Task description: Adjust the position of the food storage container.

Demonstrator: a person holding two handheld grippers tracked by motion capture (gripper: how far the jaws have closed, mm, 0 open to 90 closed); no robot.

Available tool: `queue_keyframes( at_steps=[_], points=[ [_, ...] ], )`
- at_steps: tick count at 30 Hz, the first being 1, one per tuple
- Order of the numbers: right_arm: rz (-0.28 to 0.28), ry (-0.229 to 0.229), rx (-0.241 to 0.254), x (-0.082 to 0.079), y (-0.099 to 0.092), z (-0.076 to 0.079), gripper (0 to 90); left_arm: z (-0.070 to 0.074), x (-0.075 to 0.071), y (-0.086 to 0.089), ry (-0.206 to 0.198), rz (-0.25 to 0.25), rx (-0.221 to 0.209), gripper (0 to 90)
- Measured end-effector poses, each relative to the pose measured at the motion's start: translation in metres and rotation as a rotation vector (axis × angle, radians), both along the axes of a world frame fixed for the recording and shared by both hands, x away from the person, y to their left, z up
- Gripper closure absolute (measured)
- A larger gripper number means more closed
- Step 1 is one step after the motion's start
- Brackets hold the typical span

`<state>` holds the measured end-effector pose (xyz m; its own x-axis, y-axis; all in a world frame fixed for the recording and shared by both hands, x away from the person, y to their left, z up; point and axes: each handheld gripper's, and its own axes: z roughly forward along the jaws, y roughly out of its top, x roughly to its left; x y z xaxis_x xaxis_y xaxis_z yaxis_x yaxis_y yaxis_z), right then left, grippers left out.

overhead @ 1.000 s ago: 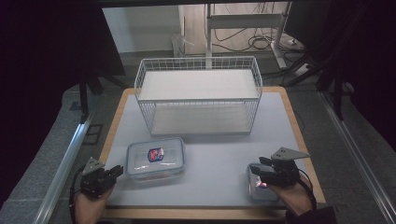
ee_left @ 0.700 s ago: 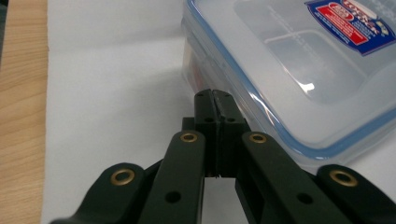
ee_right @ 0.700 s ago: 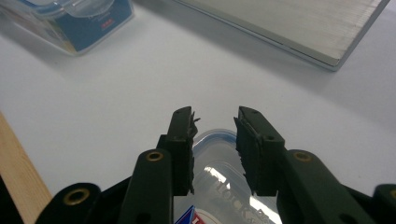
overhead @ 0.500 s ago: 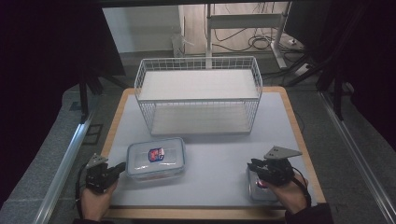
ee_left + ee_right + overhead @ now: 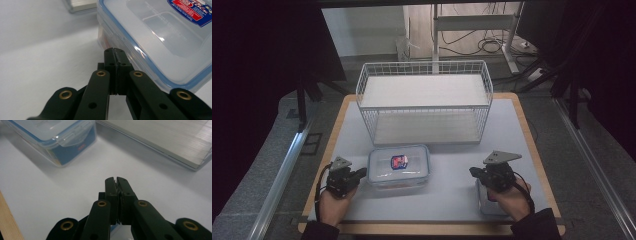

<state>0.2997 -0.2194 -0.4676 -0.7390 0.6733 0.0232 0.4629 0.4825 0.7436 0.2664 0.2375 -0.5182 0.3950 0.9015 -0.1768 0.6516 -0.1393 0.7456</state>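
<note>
Dark curtains ring one pale bench (image 5: 512, 125) that carries one wire basket (image 5: 424, 102) at the back and one lidded box (image 5: 398, 166) near the front. Two claws: the left claw (image 5: 115, 51) pressed together on nothing, tips just beside the box's wall; the right claw (image 5: 116, 181), just closing, now together and bare, well apart from the box. Under the right hand lies a small pale block (image 5: 489, 202), perhaps a second lid, half hidden
</note>
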Motion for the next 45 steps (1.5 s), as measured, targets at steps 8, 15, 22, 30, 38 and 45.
queue_keyframes(
  at_steps=[8,15,22,30,38,45],
  points=[
    [-0.006,0.039,0.018,0.013,0.009,-0.004,88.1,0.001,0.016,-0.02,-0.002,-0.042,0.003,89.8],
    [-0.007,0.065,0.002,0.025,0.023,-0.008,87.9,0.001,0.029,-0.038,-0.001,-0.07,-0.011,89.8],
    [-0.015,0.07,-0.017,0.034,0.031,-0.009,87.4,0.002,0.037,-0.054,-0.003,-0.105,-0.015,89.8],
    [-0.009,0.056,-0.039,0.024,0.025,-0.005,86.6,0.001,0.036,-0.059,-0.008,-0.132,-0.016,89.7],
    [0.021,0.081,-0.017,-0.034,0.001,-0.003,87.4,0.004,0.033,-0.054,-0.026,-0.129,-0.019,89.6],
    [0.058,0.107,-0.02,-0.071,-0.001,-0.012,87.3,0.003,0.032,-0.055,-0.022,-0.134,-0.017,88.9]
  ],
)
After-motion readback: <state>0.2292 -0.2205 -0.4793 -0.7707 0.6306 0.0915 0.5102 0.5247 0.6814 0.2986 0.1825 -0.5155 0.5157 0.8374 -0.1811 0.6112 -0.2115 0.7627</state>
